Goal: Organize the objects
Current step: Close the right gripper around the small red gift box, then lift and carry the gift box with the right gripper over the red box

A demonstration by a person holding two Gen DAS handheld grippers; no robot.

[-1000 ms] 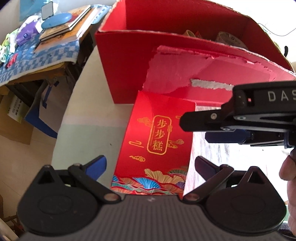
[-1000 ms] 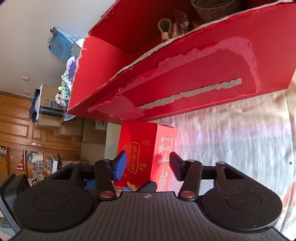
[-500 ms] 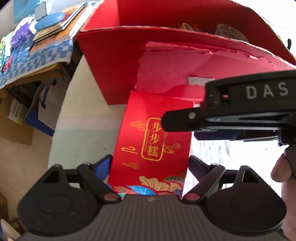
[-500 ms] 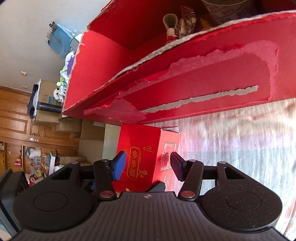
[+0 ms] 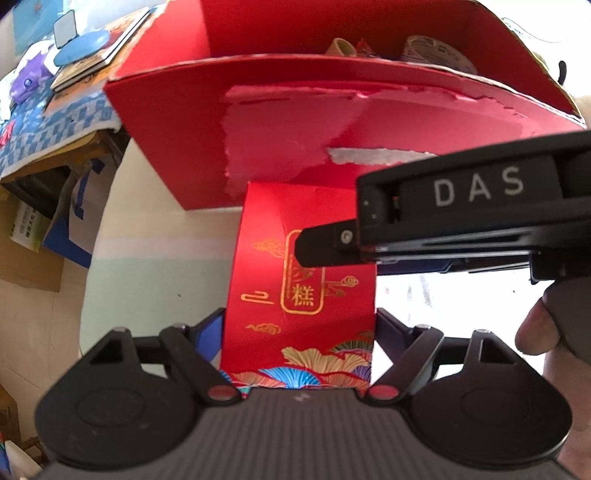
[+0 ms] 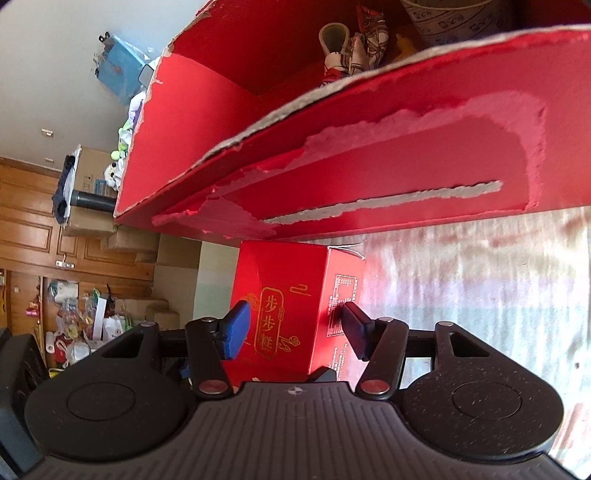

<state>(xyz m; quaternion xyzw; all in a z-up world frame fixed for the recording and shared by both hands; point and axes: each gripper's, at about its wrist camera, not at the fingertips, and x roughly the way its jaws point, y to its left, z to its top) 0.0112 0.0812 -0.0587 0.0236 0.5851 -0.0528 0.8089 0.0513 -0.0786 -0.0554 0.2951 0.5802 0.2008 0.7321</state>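
Observation:
A small red gift box with gold Chinese lettering (image 5: 299, 291) lies on the table against the front wall of a large open red cardboard box (image 5: 177, 122). My left gripper (image 5: 299, 325) has its jaws pressed on both sides of the small box. My right gripper (image 6: 291, 328) straddles the same small box (image 6: 284, 295) from the side, jaws open with a little gap at each pad. The right gripper body (image 5: 461, 210) crosses over the small box in the left wrist view. The large box (image 6: 332, 177) holds a paper cup (image 6: 454, 18) and a rolled item (image 6: 336, 37).
A side table with a blue checked cloth (image 5: 48, 125), books and a blue case stands at far left. Cardboard boxes (image 6: 88, 218) and clutter stand by wooden doors. A striped cloth (image 6: 480, 280) covers the table on the right.
My left gripper has moved forward and closed its jaws onto the small red box. My right gripper has moved closer over the box. The large box looms nearer.

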